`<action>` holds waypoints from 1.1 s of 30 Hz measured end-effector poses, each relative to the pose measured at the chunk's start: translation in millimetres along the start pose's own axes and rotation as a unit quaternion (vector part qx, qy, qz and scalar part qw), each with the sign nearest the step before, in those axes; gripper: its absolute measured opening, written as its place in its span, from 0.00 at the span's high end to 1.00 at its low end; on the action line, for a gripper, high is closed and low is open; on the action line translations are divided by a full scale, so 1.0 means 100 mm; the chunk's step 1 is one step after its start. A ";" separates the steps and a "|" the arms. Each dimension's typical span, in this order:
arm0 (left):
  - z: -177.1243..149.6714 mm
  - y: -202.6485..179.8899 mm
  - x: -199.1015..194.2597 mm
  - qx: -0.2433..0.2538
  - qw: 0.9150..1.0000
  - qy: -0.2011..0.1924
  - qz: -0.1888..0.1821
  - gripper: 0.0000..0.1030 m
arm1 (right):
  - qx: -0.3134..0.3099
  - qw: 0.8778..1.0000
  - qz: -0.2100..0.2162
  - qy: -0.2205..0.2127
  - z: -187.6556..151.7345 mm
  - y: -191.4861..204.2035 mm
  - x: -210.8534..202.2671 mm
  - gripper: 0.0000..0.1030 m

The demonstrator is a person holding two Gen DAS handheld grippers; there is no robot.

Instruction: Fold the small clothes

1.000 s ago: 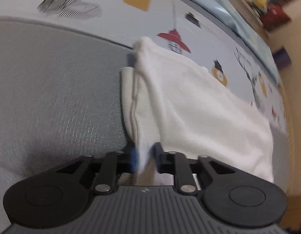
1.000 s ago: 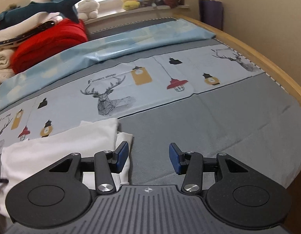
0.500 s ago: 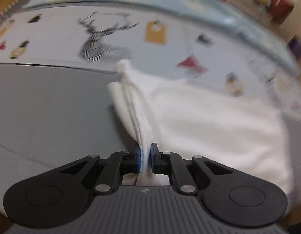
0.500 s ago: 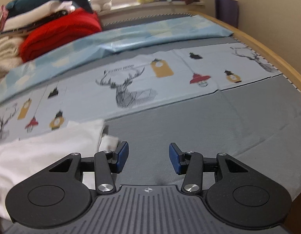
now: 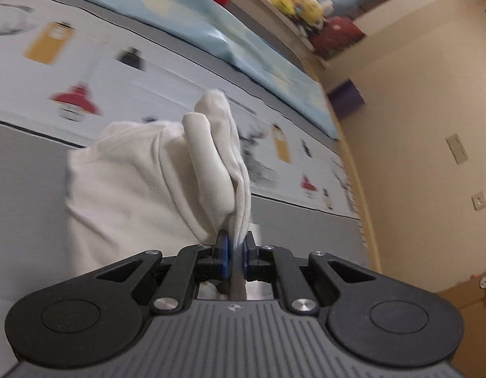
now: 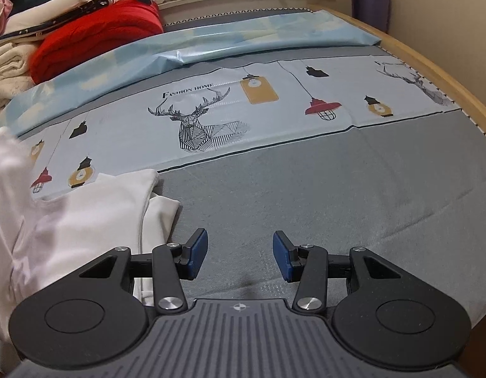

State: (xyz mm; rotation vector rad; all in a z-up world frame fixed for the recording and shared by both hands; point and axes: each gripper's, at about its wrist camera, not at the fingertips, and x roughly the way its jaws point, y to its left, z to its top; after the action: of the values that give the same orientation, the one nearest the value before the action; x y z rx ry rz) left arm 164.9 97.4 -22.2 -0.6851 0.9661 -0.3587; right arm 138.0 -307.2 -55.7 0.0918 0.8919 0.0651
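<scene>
A small white garment (image 5: 142,186) lies on the grey bed. My left gripper (image 5: 235,252) is shut on a bunched edge of it and holds that edge lifted, so the cloth stands up in folds in front of the fingers. In the right wrist view the same white garment (image 6: 85,214) lies at the left, with its lifted part blurred at the far left edge. My right gripper (image 6: 239,255) is open and empty, low over the grey sheet just right of the garment's edge.
A pale printed sheet with deer and lanterns (image 6: 211,116) crosses the bed, and a light blue cover (image 6: 211,41) lies behind it. Folded red and white textiles (image 6: 85,31) are stacked at the back left. The wooden bed rim (image 6: 447,94) and wall are at the right.
My left gripper has lifted the pinched garment edge off the bed and swung round towards the wall side. My right gripper has stayed open and shifted slightly forward.
</scene>
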 end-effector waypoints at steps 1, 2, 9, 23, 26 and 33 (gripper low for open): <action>0.00 -0.10 0.11 0.002 1.000 0.004 -0.005 0.93 | -0.001 1.000 0.000 0.001 0.00 -0.01 0.00 0.54; -0.02 -0.23 0.25 0.004 1.000 0.008 -0.010 0.93 | 0.000 1.000 -0.001 0.001 0.00 -0.02 0.00 0.54; -0.15 -0.74 0.92 0.037 0.999 0.014 -0.024 0.91 | 0.018 1.000 -0.001 -0.001 0.01 -0.10 -0.01 0.54; -0.21 -0.13 0.42 0.096 0.988 0.096 0.073 0.84 | 0.066 0.980 0.150 0.113 -0.01 0.31 0.33 0.49; -0.28 -0.05 0.35 0.113 0.984 0.108 0.088 0.84 | 0.032 0.976 0.147 0.155 -0.10 0.52 0.42 0.50; -0.44 -0.05 0.40 0.154 0.974 0.138 0.096 0.84 | 0.036 0.980 0.189 0.055 0.00 0.40 0.08 0.84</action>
State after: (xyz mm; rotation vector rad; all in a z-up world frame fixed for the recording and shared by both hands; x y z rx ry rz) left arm 149.4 54.7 -61.2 -0.2593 1.1989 -0.4295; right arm 142.1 -266.3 -57.7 0.3275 0.9780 0.3964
